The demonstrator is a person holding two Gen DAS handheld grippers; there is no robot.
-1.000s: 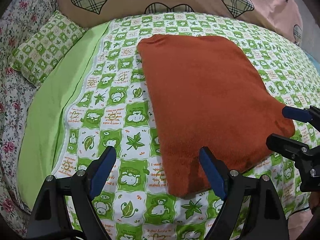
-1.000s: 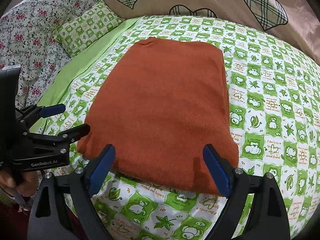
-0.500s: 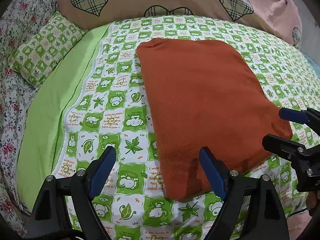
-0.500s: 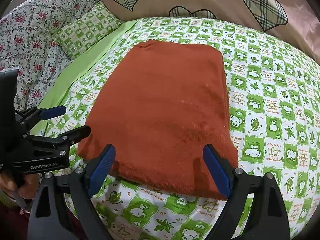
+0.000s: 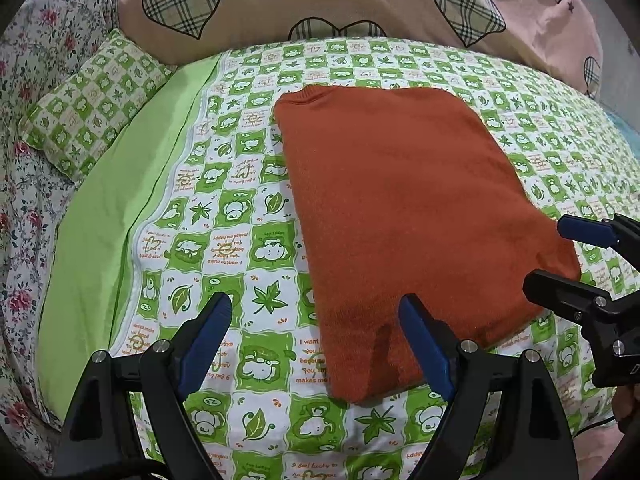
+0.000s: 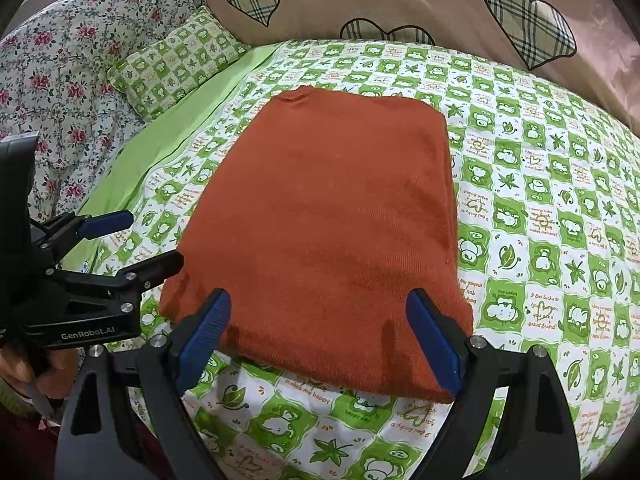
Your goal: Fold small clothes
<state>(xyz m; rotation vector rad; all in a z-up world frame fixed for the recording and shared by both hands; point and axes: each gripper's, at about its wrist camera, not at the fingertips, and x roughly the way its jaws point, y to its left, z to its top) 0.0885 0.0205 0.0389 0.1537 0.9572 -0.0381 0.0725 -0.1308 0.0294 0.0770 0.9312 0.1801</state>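
The rust-orange knit sweater [image 6: 328, 216] lies flat in a folded rectangle on the green checked bedspread [image 6: 540, 208], collar toward the heart-print pillow [image 6: 400, 0]. Both the left gripper [image 5: 316, 340] and right gripper [image 6: 320, 336] hover spread wide, holding nothing, at the sweater's near edge. It looks soft, floppy and light, so the 2 near corners seem the best pinch points.

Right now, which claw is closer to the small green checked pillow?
Left. The left claw hovers beside the sweater, on the pillow's side; the right claw is over the sweater.

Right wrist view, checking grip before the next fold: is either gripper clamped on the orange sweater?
No: the right gripper and left gripper are open around its corners.
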